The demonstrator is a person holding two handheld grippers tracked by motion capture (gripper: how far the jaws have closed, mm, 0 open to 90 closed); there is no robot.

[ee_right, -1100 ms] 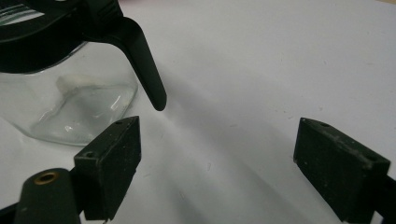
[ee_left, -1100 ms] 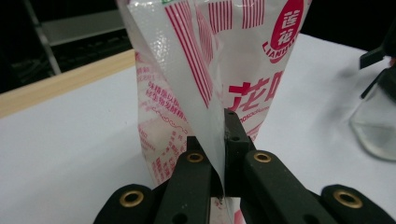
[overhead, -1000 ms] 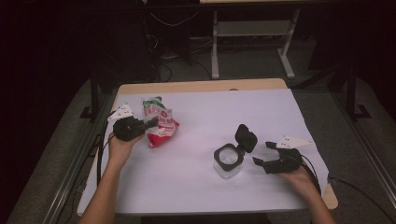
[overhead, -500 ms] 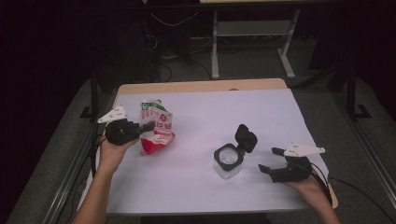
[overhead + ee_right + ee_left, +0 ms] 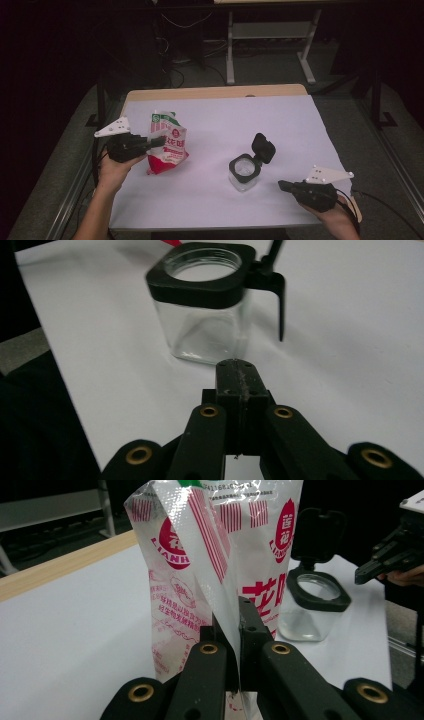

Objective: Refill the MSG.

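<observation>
Left gripper (image 5: 235, 630) pinches crinkly clear-plastic snack bag (image 5: 220, 555), frame centre; right gripper (image 5: 239, 375), jaws just closed empty, below square glass jar (image 5: 202, 305) with black hinged lid (image 5: 275, 285).

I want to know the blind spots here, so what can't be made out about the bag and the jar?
- Snack bag: top cut off by the left gripper view's upper edge; contents not visible.
- Print on the bag: too small to read in the high view.
- Glass jar: its hinged lid is blurred in the right gripper view.

high view: above, facing forward-down | gripper views: close, low | shared: jar (image 5: 244, 172), white table cover (image 5: 225, 125)
</observation>
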